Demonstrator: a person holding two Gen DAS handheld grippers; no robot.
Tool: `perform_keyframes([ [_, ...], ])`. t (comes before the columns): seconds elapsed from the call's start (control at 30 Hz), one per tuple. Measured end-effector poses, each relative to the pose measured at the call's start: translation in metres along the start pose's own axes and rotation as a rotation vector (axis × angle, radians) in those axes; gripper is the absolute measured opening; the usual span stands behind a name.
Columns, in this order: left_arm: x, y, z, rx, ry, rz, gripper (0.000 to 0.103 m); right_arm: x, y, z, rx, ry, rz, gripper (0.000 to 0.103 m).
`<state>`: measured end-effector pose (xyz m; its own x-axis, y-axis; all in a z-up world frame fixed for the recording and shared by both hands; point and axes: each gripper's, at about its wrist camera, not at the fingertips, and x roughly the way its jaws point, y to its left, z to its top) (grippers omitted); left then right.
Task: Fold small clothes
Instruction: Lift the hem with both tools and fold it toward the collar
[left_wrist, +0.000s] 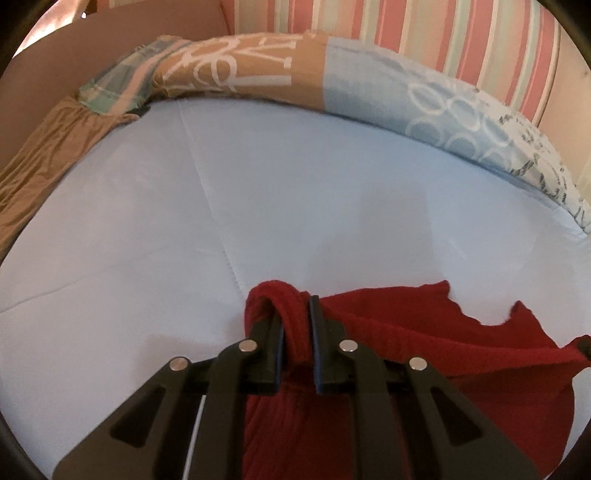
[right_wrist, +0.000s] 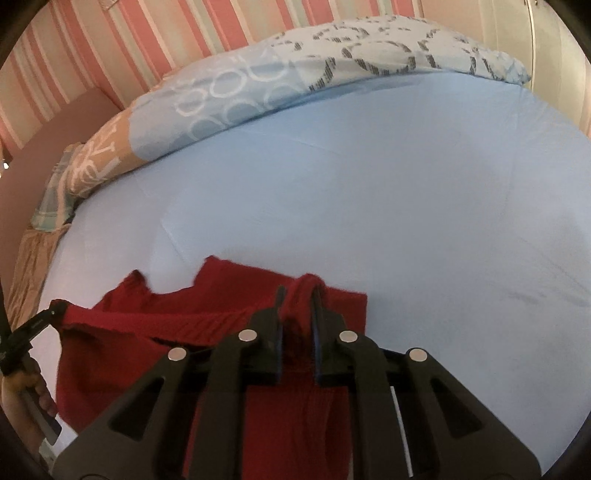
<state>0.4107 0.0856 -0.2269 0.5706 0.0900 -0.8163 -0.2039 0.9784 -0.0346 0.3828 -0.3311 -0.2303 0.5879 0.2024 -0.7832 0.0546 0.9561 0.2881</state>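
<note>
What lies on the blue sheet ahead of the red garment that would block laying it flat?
Nothing visible. The red garment hangs pinched in both tools, and the blue sheet ahead is bare up to the patterned duvet along the far edge.

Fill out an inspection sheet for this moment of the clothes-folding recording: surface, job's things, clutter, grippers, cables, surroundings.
Surface: light blue bed sheet, smooth apart from a few creases.
Job's things: one red garment, held up by two bunched parts and stretched between the grippers, its lower part hanging in front of the sheet.
Clutter: rolled patchwork duvet along the far edge; a tan ruffled fabric at the bed's left side.
Grippers: left gripper shut on the garment; right gripper shut on the garment. A hand grips the left gripper's handle.
Cables: nothing seen.
Surroundings: pink and pale striped wall behind the bed.
</note>
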Motion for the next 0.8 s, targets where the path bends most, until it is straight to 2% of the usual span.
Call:
perform_keyframes([
  [0.17,0.023,-0.004,0.01,0.001,0.031,0.008,0.015,0.018,0.001,0.015,-0.022,0.004,-0.036,0.015],
  [0.43,0.044,-0.003,0.016,-0.004,0.11,0.01,0.018,0.04,0.007,0.033,-0.097,0.009,-0.124,0.012],
  [0.5,0.05,-0.002,0.015,-0.005,0.155,-0.011,0.022,0.042,0.008,0.037,-0.114,0.006,-0.15,0.011],
  [0.57,0.046,0.003,0.017,-0.03,0.14,-0.042,0.026,0.047,0.004,0.044,-0.103,0.017,-0.185,0.011],
  [0.63,0.043,0.007,0.02,-0.052,0.143,-0.099,0.048,0.051,0.0,0.048,-0.084,0.027,-0.192,0.025],
  [0.7,0.036,0.007,0.024,-0.05,0.128,-0.134,0.052,0.046,0.001,0.051,-0.084,0.01,-0.177,0.031],
  [0.73,0.034,0.008,0.026,-0.051,0.124,-0.135,0.059,0.04,0.002,0.052,-0.086,-0.015,-0.162,0.033],
  [0.77,0.029,0.009,0.029,-0.057,0.111,-0.124,0.071,0.035,0.004,0.053,-0.091,-0.03,-0.154,0.037],
  [0.8,0.02,0.011,0.032,-0.06,0.065,-0.084,0.094,0.029,0.005,0.053,-0.097,-0.048,-0.155,0.047],
])
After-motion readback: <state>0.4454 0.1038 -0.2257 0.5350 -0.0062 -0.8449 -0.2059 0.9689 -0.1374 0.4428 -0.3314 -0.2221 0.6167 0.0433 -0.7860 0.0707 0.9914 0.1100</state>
